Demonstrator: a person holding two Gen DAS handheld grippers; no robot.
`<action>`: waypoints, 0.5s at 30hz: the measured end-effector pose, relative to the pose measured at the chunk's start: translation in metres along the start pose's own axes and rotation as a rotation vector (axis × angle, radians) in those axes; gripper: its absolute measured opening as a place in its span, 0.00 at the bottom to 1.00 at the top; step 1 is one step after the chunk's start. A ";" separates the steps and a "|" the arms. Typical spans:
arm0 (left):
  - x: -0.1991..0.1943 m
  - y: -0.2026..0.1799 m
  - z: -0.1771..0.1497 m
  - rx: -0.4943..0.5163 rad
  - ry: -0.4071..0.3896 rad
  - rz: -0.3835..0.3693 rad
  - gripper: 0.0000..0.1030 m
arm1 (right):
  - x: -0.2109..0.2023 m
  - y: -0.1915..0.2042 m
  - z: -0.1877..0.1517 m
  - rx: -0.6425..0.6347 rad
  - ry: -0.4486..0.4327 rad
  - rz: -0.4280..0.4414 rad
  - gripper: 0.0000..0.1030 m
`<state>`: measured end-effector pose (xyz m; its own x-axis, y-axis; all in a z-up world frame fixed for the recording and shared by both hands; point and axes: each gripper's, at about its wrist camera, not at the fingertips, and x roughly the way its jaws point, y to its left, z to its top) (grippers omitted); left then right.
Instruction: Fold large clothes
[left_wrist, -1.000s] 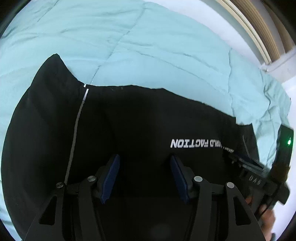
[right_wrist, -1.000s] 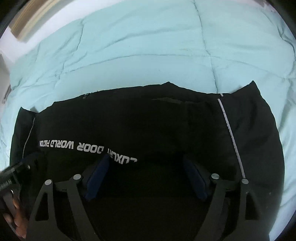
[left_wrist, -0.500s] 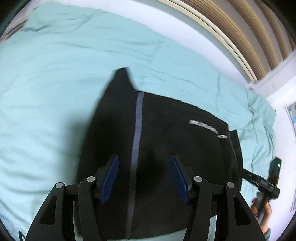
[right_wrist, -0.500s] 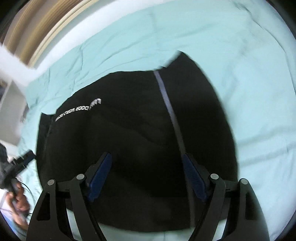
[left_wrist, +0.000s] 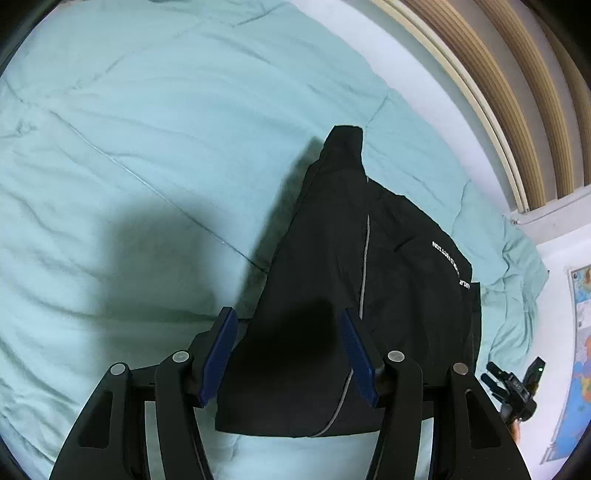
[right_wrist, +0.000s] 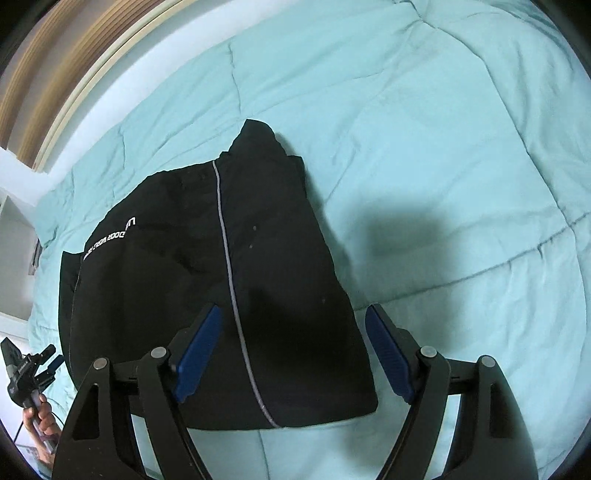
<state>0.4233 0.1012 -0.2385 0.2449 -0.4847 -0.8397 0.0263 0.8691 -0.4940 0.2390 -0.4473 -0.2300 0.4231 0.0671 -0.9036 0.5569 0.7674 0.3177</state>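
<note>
Your black folded garment with white lettering and thin grey piping (left_wrist: 369, 280) lies flat on the pale teal quilted bed cover (left_wrist: 147, 147), spread out below both grippers, one corner poking up toward the far side. Your left gripper (left_wrist: 288, 354) hangs above its near edge, blue pads (left_wrist: 221, 354) apart, nothing between them. Your right gripper (right_wrist: 291, 354) is the same: jaws wide, empty, over the near edge by the grey piping stripe (right_wrist: 229, 266). The wood-slat headboard (left_wrist: 517, 92) runs along the far edge of the bed. Your hand (right_wrist: 40, 413) shows at the lower left of the right view.
</note>
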 end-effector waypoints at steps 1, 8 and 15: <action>0.002 0.002 0.002 -0.003 0.010 0.002 0.59 | 0.003 0.000 0.002 -0.002 0.004 0.001 0.80; 0.027 0.003 0.015 -0.017 0.042 -0.024 0.60 | 0.039 -0.002 0.018 -0.017 0.043 0.025 0.80; 0.066 0.017 0.021 -0.065 0.103 -0.078 0.73 | 0.086 -0.016 0.030 0.018 0.115 0.115 0.92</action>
<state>0.4604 0.0856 -0.2977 0.1439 -0.5608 -0.8153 -0.0228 0.8218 -0.5693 0.2878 -0.4726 -0.3038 0.4012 0.2271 -0.8874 0.5221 0.7393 0.4253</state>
